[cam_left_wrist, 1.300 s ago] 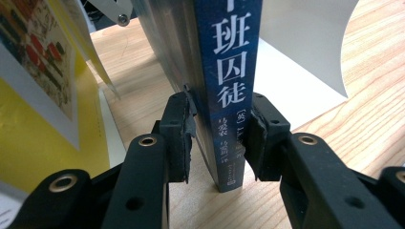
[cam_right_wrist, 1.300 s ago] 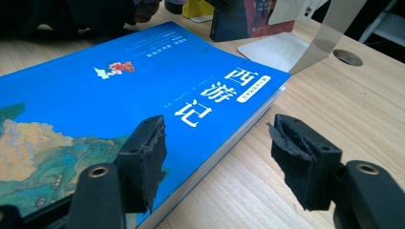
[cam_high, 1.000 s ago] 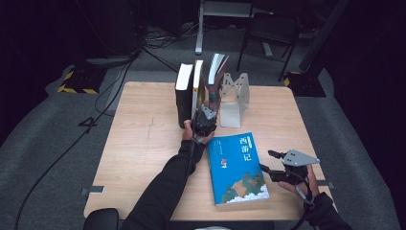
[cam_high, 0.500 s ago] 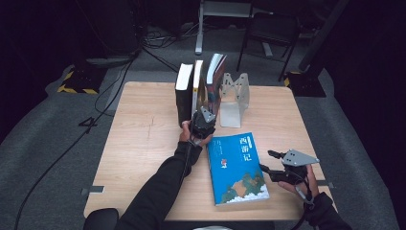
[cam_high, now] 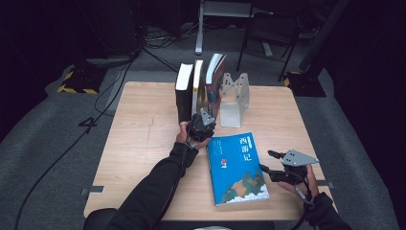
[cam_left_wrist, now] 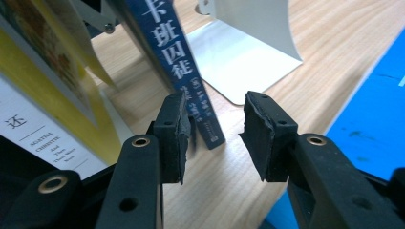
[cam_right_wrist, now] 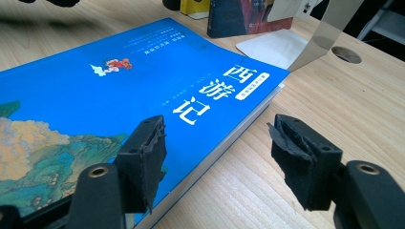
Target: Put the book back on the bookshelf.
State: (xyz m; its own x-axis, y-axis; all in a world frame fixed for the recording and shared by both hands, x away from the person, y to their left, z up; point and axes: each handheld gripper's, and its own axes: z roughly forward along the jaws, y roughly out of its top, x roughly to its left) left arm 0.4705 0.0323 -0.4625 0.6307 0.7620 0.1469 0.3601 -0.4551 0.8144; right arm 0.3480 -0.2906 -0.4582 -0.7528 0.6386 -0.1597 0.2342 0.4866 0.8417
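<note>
Low in the frame, your right gripper (cam_right_wrist: 217, 164) sits spread over the long edge of the blue book (cam_right_wrist: 119, 100) lying flat on the table (cam_high: 143, 134). Farther up, at centre, your left gripper (cam_left_wrist: 215, 136) sits spread around the dark blue book's (cam_left_wrist: 174, 57) lower spine, beside the metal bookend (cam_left_wrist: 253, 43).

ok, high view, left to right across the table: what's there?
black book → left gripper → metal bookend → blue book lying flat → right gripper. The other upright books between the black book and the bookend overlap, so I've skipped them.
</note>
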